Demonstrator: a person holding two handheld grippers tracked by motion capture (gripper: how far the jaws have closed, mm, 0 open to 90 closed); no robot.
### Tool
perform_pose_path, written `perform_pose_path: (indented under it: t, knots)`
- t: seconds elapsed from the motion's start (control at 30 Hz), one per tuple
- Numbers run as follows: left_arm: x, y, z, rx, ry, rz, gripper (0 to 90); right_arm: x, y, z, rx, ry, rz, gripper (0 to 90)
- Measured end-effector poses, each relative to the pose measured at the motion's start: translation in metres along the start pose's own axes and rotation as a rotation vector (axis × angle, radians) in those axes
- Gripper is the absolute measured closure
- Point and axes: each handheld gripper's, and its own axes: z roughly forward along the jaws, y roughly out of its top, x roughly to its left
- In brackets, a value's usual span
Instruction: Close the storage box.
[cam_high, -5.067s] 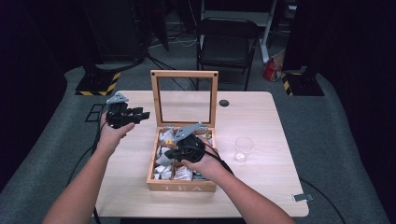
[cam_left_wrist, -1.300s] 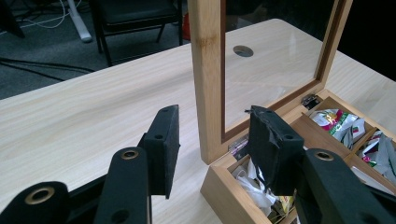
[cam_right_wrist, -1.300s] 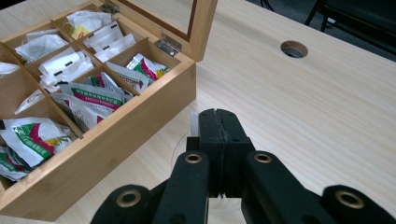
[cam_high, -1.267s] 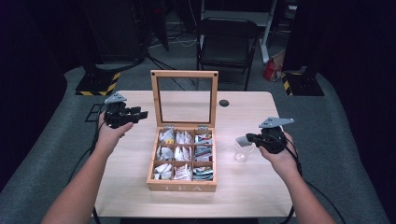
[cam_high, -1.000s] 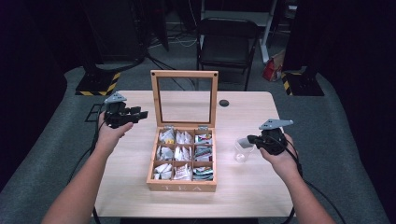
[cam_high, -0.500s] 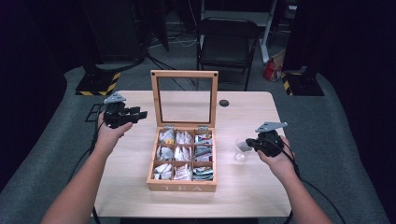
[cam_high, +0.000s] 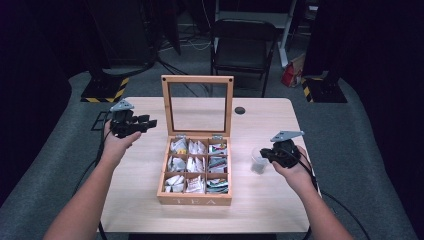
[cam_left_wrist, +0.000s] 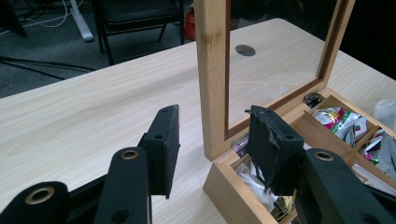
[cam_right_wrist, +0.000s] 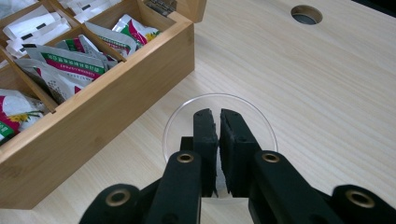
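Wooden tea box sits mid-frame in the high view, on the light wood table. Its glass-paned lid stands upright at the back. Nine compartments hold tea packets.

Left gripper hovers left of the box, level with the lid, jaws spread wide and holding nothing. In the left gripper view its pads frame the near lid post and the box corner.

Right gripper is right of centre, over a clear plastic cup standing just right of the box. In the right gripper view, lower centre, the jaws are nearly pressed together, a thin gap left, tips above the cup's rim. Can't tell if anything is pinched between them.

Cable hole is at the table's far edge; black chair stands behind.
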Motion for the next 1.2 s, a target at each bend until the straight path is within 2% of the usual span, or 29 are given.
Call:
perform_pose_path:
  t: [0.37,0.67,0.83,0.97,1.2]
  knots:
    - [0.000,0.000,0.000,0.002,0.000,0.000,53.4,0.005,0.009,0.001,-0.024,0.022,0.000,83.0]
    - [0.001,0.000,0.000,0.003,0.000,0.002,53.4,0.009,0.023,0.002,-0.041,0.048,-0.002,80.9]
    - [0.001,0.002,-0.001,0.000,-0.001,0.000,53.4,0.011,0.035,0.003,-0.047,0.053,-0.023,79.6]
    - [0.002,0.002,-0.001,0.000,0.000,0.001,53.4,0.013,0.046,0.004,-0.063,0.065,-0.022,77.9]
    - [0.001,0.002,0.000,0.007,-0.004,0.000,53.3,0.014,0.061,0.013,-0.060,0.082,-0.018,74.6]
